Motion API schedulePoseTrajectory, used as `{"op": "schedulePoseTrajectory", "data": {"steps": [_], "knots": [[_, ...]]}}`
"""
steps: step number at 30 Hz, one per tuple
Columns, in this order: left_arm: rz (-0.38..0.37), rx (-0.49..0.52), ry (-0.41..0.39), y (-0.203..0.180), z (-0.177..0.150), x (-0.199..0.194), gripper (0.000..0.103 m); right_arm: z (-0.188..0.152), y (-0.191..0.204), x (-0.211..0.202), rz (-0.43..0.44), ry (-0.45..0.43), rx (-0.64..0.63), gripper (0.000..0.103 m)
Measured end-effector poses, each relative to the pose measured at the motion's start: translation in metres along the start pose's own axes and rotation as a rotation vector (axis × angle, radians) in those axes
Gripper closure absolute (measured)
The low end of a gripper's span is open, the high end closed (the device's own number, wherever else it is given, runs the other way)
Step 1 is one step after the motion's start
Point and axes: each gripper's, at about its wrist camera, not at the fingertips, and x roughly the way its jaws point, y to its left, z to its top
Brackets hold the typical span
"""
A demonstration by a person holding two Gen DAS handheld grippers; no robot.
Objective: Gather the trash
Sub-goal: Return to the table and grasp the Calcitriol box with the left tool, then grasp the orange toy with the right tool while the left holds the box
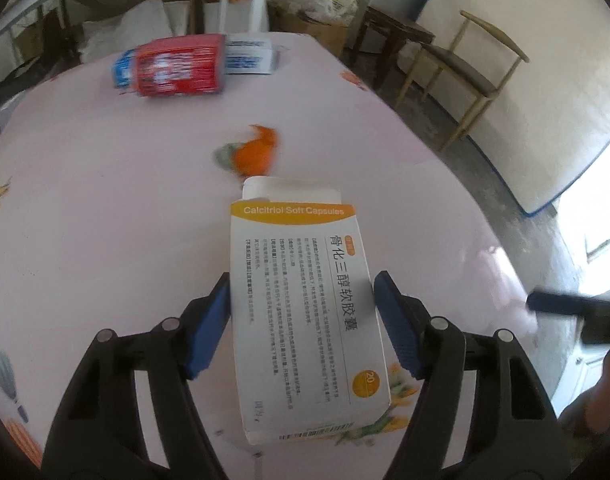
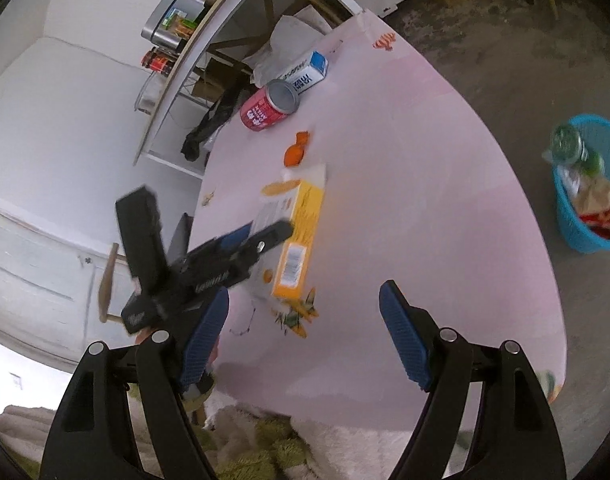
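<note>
A white and yellow medicine box [image 1: 301,312] sits between the blue pads of my left gripper [image 1: 303,276], whose tips press on its two long sides just over the pink table [image 1: 105,208]. The right wrist view shows that box [image 2: 301,224] with the left gripper [image 2: 265,236] over it. A red can [image 1: 177,66] lies on its side at the far end, beside a blue and white carton [image 1: 249,56]. An orange scrap [image 1: 255,152] lies just beyond the box. My right gripper [image 2: 305,288] hangs open over the table's near edge, holding nothing.
A blue basket [image 2: 573,224] holding a bottle and wrappers stands on the floor right of the table. A wooden chair [image 1: 465,68] stands beyond the table's right side. Shelves and clutter crowd the far end. Green and white fabric lies below the near edge.
</note>
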Motion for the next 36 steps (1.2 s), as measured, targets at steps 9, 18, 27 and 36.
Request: {"op": "schedulePoseTrajectory", "data": {"steps": [9, 18, 27, 36], "knots": [[0.089, -0.234, -0.066, 0.093, -0.038, -0.039, 0.036, 0.061, 0.046, 0.067, -0.265, -0.016, -0.192, 0.027], [0.075, -0.294, -0.075, 0.112, -0.046, -0.046, 0.035, 0.105, 0.092, 0.16, -0.449, -0.042, -0.482, 0.028], [0.067, -0.305, -0.075, 0.11, -0.044, -0.042, 0.035, 0.113, 0.086, 0.195, -0.51, -0.005, -0.493, 0.063], [0.081, -0.302, -0.075, 0.107, -0.047, -0.042, 0.035, 0.093, 0.069, 0.169, -0.426, 0.008, -0.386, 0.09]]}}
